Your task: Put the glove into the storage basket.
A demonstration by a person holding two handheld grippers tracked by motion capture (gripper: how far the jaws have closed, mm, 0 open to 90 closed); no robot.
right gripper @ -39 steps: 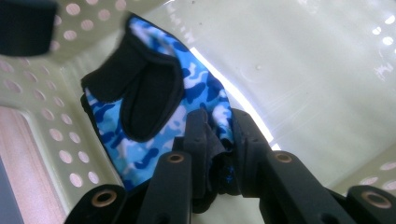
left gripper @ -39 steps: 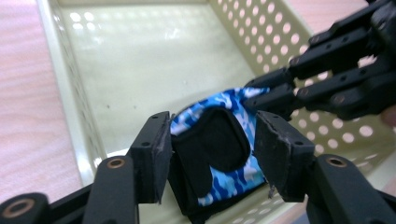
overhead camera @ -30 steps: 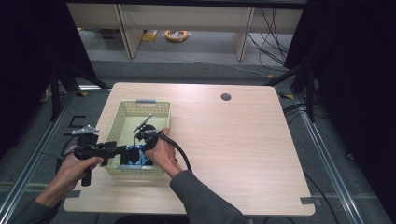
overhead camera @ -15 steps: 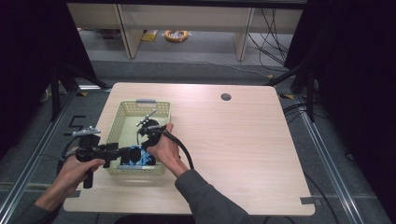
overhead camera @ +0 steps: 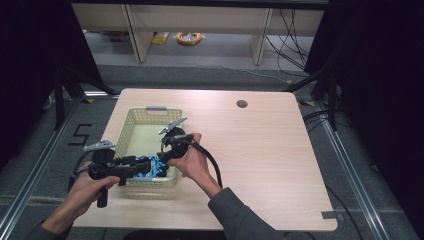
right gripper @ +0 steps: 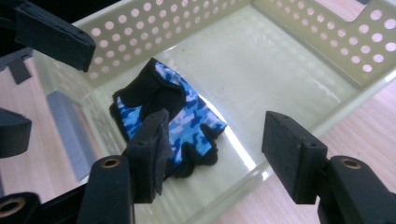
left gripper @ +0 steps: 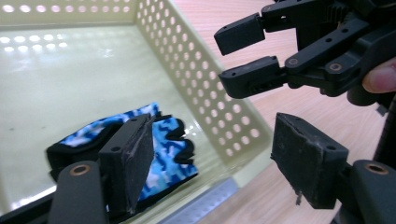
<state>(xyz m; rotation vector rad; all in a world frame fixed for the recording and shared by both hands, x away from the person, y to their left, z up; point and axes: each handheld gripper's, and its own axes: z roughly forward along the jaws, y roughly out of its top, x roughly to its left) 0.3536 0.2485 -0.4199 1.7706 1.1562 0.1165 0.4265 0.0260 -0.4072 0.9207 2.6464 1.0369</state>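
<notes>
Collision is the likeliest trouble: the left gripper (overhead camera: pixel 131 168) and the right gripper (overhead camera: pixel 165 152) both hover at the near end of the pale basket (overhead camera: pixel 150 111), jaws wide apart and holding nothing, so if both reach in together they may knock each other or catch the perforated wall. Inside the basket, flat on its floor at that near end, lies the blue camouflage glove (right gripper: pixel 170 114), just below and ahead of both sets of jaws and touched by neither.

Wooden surface (overhead camera: pixel 260 150) carries a round cable hole (overhead camera: pixel 242 104) near its far edge. Beyond it, grey floor with loose black cables (overhead camera: pixel 292 30), a coiled yellow item (overhead camera: pixel 188 37), and pale shelf uprights (overhead camera: pixel 259 35). Dark curtains flank both sides.
</notes>
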